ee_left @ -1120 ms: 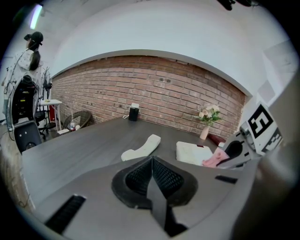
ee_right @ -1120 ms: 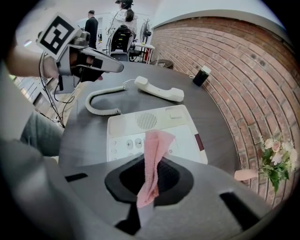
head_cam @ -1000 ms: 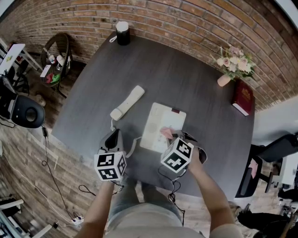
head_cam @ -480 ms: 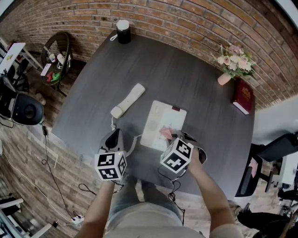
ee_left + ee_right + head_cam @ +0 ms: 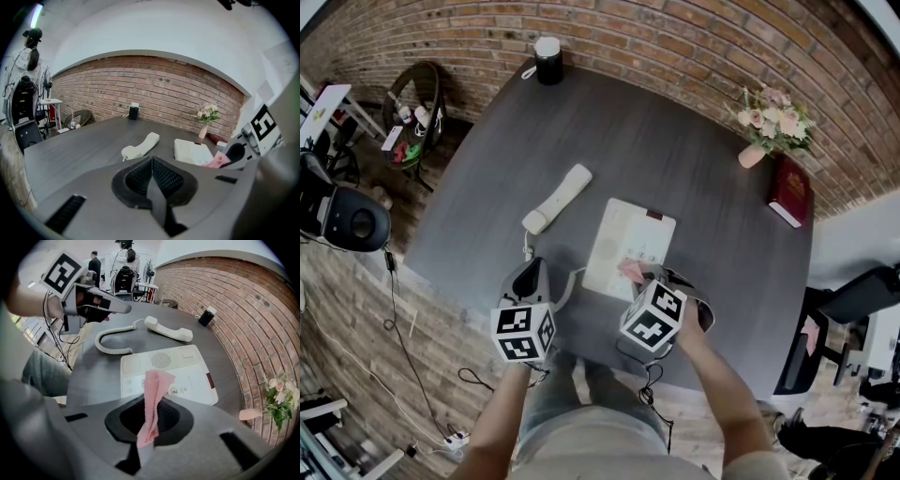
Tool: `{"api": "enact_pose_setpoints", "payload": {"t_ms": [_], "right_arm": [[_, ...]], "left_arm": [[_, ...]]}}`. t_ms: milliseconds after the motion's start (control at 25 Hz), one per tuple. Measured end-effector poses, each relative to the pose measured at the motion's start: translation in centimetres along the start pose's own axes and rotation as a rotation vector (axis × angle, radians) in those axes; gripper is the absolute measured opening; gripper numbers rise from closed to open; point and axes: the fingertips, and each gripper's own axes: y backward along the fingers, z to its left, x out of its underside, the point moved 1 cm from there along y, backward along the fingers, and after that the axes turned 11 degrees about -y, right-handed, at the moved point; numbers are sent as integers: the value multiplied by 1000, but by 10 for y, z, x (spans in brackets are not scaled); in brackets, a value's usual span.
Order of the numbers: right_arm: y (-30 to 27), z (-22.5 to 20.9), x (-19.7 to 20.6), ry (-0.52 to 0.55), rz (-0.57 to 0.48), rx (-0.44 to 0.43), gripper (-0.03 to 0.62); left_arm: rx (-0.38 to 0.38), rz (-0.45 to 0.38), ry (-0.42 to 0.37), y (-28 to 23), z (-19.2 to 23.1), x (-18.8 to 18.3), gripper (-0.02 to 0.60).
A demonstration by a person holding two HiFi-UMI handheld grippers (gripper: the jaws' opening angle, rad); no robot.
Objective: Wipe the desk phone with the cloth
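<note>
A white desk phone base lies flat on the dark round table. Its handset rests off the hook to the left, joined by a coiled cord. My right gripper is shut on a pink cloth, which hangs over the near edge of the phone base by the keypad. My left gripper hovers shut and empty at the table's near edge, left of the base. The handset and the base show beyond its jaws.
A black speaker stands at the table's far edge. A vase of flowers and a red book sit at the right. A wicker chair and an office chair stand on the floor at left.
The right gripper with the cloth has drawn back slightly toward me along the phone base. The left gripper has stayed in place.
</note>
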Motion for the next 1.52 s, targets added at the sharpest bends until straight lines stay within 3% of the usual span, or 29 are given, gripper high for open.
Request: {"api": "enact_pose_setpoints", "payload": {"t_ms": [1520], "right_arm": [[-1, 52, 18, 23, 18, -87, 23]], "left_arm": [[5, 14, 8, 16, -8, 20, 6]]}}
